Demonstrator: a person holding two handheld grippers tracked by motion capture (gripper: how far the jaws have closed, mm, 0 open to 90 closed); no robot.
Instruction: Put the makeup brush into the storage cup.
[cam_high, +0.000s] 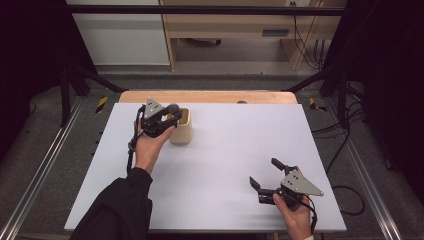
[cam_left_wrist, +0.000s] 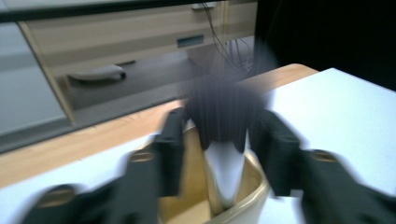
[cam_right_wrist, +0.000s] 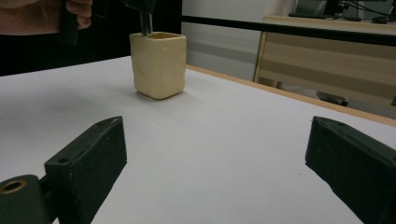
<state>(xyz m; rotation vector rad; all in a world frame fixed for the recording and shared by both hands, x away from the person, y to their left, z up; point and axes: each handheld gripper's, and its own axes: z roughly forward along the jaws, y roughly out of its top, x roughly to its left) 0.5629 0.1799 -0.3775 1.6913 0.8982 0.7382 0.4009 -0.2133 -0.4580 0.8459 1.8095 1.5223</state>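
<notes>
A cream square cup (cam_high: 181, 127) stands on the white table (cam_high: 230, 145) at the back left. A brush (cam_high: 173, 108) with a dark bristle head and a white handle stands in the cup, head up. My left gripper (cam_high: 173, 116) is at the cup's rim. In the left gripper view its jaws sit tight against both sides of the brush head (cam_left_wrist: 224, 116), above the cup (cam_left_wrist: 254, 189), all blurred. My right gripper (cam_high: 263, 171) rests open and holds nothing near the front right. From there the cup (cam_right_wrist: 159, 65) is far off beyond its fingertips (cam_right_wrist: 93, 158).
A wooden strip (cam_high: 207, 96) runs along the table's far edge. Beyond it are a wooden bench (cam_high: 240, 30) and hanging cables (cam_high: 307, 45). Dark frame bars (cam_high: 75, 75) flank the table.
</notes>
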